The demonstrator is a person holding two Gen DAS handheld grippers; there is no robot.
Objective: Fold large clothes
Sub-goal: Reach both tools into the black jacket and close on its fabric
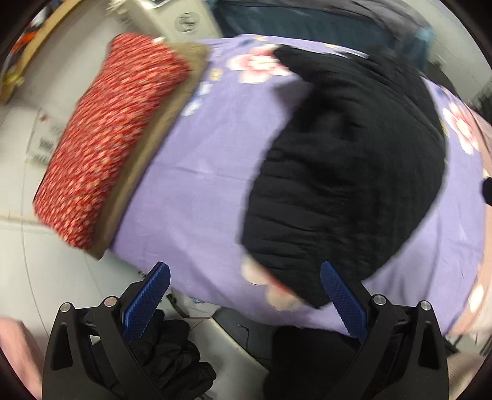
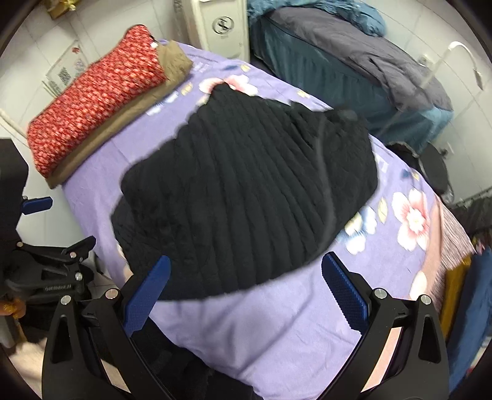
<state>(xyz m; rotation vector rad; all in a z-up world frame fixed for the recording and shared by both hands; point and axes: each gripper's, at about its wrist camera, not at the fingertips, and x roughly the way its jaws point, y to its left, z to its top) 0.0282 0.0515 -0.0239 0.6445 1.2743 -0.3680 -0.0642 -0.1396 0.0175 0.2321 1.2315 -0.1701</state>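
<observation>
A black quilted garment (image 2: 246,190) lies folded in a rounded heap on a purple flowered sheet (image 2: 276,323); it also shows in the left wrist view (image 1: 344,172). My left gripper (image 1: 244,286) is open and empty, held above the near edge of the sheet (image 1: 196,190), just short of the garment's near corner. My right gripper (image 2: 246,283) is open and empty, above the garment's near edge. The left gripper also shows at the left edge of the right wrist view (image 2: 37,204).
A stack of folded clothes, red patterned (image 2: 92,101) on brown (image 2: 123,117), lies at the sheet's far left. A bed with dark bedding (image 2: 353,61) stands behind. A white appliance (image 2: 221,27) is at the back. White tiled floor (image 1: 46,277) lies left.
</observation>
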